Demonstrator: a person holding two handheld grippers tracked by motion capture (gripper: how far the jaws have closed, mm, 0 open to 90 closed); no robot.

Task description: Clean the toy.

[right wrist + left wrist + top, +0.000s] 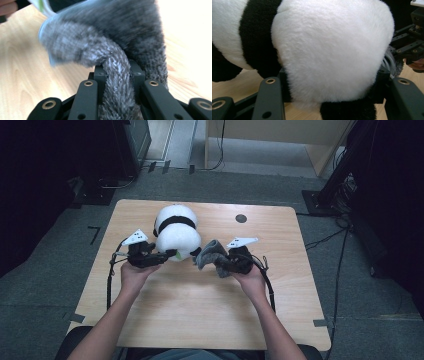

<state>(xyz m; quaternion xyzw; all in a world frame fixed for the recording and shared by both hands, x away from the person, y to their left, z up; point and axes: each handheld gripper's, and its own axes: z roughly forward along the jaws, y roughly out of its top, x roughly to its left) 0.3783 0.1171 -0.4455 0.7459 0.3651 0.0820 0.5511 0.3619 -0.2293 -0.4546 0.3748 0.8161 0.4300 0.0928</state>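
Note:
A black and white panda plush (176,232) lies on the wooden table (200,305), toward its far middle. My left gripper (162,256) reaches in from the left and is shut on the plush's near, lower end. In the left gripper view the white fur (332,50) bulges between the two jaws of my left gripper (333,85). My right gripper (220,265) is just right of the plush, shut on a grey fluffy cloth (210,251). In the right gripper view the cloth (105,37) is pinched in my right gripper (117,72) and flops forward over the table.
A small dark round mark (241,218) sits on the table behind the right hand. Cables trail from both grippers along the forearms. Off the table there is a black stand (330,190) at the right and a wooden cabinet (280,140) at the back.

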